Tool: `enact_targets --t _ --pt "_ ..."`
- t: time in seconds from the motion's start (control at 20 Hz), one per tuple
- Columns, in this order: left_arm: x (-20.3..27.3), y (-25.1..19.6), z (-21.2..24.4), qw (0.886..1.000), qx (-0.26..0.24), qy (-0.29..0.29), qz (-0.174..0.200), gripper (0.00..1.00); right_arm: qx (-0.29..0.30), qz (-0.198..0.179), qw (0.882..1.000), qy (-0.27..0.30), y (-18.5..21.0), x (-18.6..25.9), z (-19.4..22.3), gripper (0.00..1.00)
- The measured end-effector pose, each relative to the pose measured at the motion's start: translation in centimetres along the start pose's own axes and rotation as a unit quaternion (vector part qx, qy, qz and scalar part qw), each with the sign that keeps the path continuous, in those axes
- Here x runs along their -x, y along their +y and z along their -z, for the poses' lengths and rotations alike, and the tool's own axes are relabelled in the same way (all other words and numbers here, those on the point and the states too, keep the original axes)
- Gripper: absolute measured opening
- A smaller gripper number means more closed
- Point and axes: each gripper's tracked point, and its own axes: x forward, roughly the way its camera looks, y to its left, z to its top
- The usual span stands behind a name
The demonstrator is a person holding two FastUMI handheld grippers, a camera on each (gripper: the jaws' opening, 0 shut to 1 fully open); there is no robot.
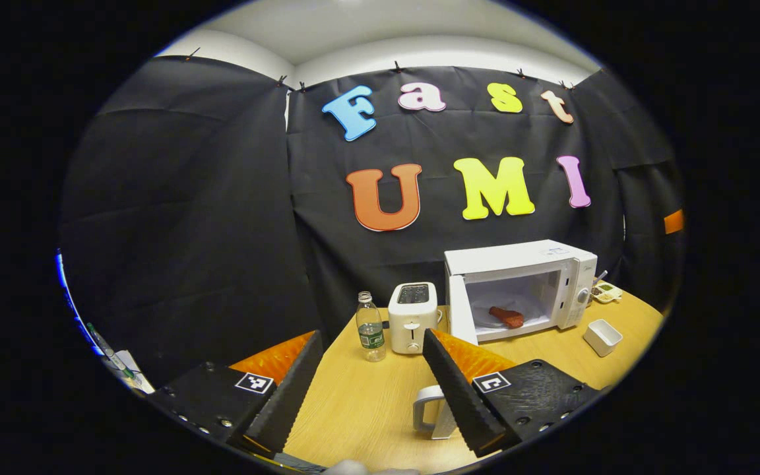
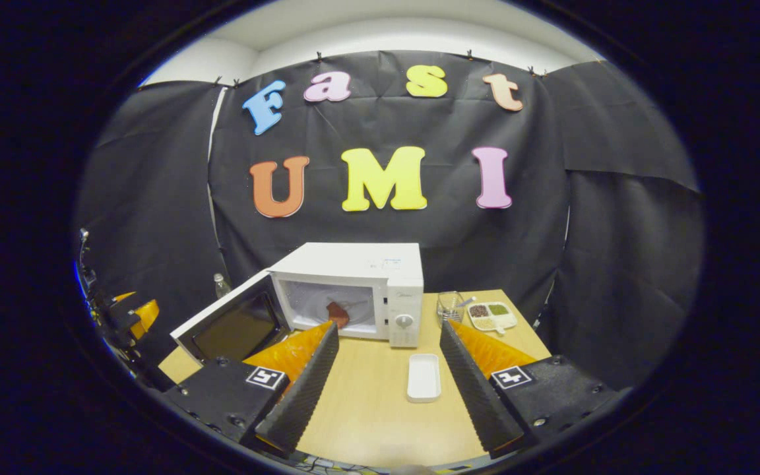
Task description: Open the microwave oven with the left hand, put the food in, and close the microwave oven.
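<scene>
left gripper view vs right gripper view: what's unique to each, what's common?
Left gripper view alone: white toaster and a white mug by the open left gripper.

Right gripper view alone: the door's dark inner window, a clear cup, and the open right gripper.

Both: open microwave with the food inside, water bottle, white dish, sectioned tray, wooden table.

In the left gripper view, the microwave oven (image 1: 522,287) is located right of centre on the bench (image 1: 367,396), its door (image 1: 460,309) swung open, with the food (image 1: 506,316) inside. A toaster (image 1: 412,316) is placed just left of it, a bottle (image 1: 370,326) further left. A tray (image 1: 602,336) is seen at lower right, a mug (image 1: 431,412) at bottom centre.
</scene>
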Motion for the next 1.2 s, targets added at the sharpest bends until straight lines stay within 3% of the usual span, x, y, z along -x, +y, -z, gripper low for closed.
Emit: enact_targets --t 0.05,0.1,0.3,0.65,0.95,1.2 --pt "-0.4 -0.1 0.2 1.000 0.002 0.000 0.004 0.92 0.001 0.002 1.000 0.003 -0.1 0.2 0.1 0.98" --pt "-0.6 -0.9 0.8 1.000 0.006 0.004 0.021 0.75 0.000 0.001 1.000 0.008 0.0 0.5 0.3 0.98" --pt "-2.0 -0.7 3.5 1.000 -0.005 0.008 0.022 0.02 0.006 0.004 1.000 0.024 -0.1 1.0 0.8 0.99" --pt "-4.0 -1.9 9.9 0.997 0.002 0.060 0.040 0.00 0.009 0.011 0.999 0.048 -1.1 1.6 1.6 0.99" --pt "-4.4 -4.0 11.0 0.996 0.009 0.065 0.052 0.00 0.004 0.004 0.998 0.066 -1.8 0.8 2.2 0.99" --pt "-4.4 -8.8 10.8 0.995 0.012 0.061 0.081 0.00 0.005 -0.002 0.998 0.062 -2.8 0.2 1.7 0.99"
